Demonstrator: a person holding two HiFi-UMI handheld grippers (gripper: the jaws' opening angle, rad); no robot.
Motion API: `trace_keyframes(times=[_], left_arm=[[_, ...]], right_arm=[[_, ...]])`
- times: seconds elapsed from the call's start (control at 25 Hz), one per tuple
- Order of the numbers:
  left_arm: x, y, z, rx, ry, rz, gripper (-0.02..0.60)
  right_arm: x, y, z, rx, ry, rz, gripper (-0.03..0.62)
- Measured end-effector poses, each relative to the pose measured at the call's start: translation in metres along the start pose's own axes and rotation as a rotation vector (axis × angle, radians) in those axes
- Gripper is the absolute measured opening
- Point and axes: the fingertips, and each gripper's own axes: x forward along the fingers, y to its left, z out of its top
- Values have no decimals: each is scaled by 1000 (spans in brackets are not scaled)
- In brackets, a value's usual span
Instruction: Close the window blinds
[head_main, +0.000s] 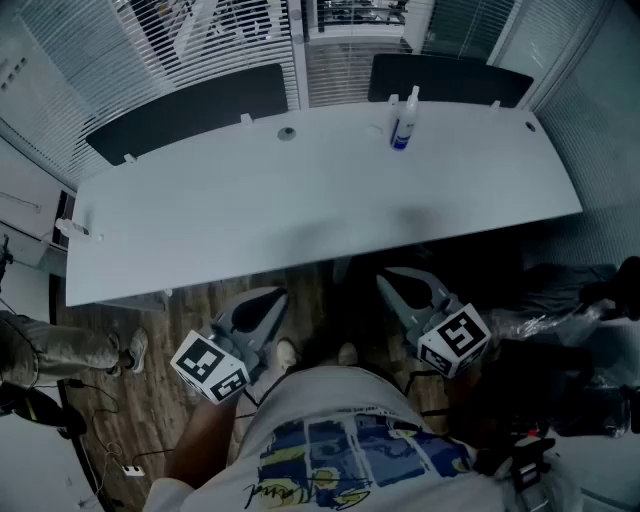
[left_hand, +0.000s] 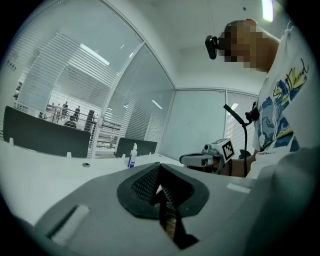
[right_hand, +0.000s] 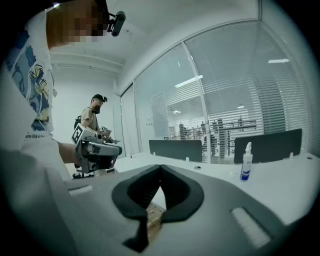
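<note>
Both the left gripper (head_main: 266, 301) and the right gripper (head_main: 394, 286), pressed together and empty, hung near; reaching the white slatted blinds (head_main: 200, 40) far beyond the white desk (head_main: 300, 215) could have toppled the white spray bottle (head_main: 403, 122).

desk (head_main: 300, 210) — white | spray bottle (head_main: 403, 125) upright on it | dividers (head_main: 190, 108) dark, perhaps fabric

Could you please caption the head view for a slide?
Left gripper and right gripper, both shut, held low before a white desk bearing a spray bottle; window blinds beyond.
</note>
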Motion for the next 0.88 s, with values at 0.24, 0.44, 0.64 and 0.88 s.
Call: trace_keyframes(times=[0.24, 0.44, 0.64, 0.88], left_arm=[[-3, 9, 4, 6, 1, -2, 2], [-7, 17, 2, 1, 6, 0, 2], [-25, 36, -1, -14, -1, -9, 2], [-50, 65, -6, -21, 8, -20, 2]], right_arm=[[9, 3, 10, -6, -8, -5, 2], [17, 7, 11, -12, 8, -3, 2], [39, 21, 13, -24, 29, -19, 3], [72, 36, 15, -38, 34, -50, 12]])
